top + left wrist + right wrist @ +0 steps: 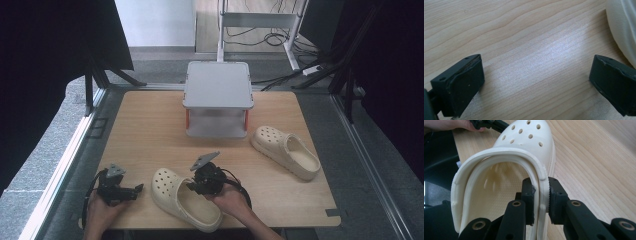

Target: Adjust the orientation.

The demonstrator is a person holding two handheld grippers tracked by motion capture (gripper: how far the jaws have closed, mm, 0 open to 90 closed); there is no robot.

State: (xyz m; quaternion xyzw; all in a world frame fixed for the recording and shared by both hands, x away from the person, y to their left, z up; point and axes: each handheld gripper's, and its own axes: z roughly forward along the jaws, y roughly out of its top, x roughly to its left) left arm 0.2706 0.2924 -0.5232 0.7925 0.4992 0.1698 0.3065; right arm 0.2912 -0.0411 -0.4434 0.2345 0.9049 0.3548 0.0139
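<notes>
Near table edge, front: cream clog (184, 197), toe pointing away and left, lying on the wooden table (150, 130). Right gripper (202, 184): jaws clamped tight on the clog's side wall at the opening, one jaw inside, one outside; the clog's rim is pinched between the pads. Left gripper (131, 191): just left of the clog, jaws spread wide over bare wood, holding nothing. Mid-table, right: second cream clog (286, 151), well apart from the first. Far edge, centre: grey two-tier stand (218, 85).

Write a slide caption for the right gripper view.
Right gripper clamps the side wall of a cream perforated foam clog on the wooden table.
</notes>
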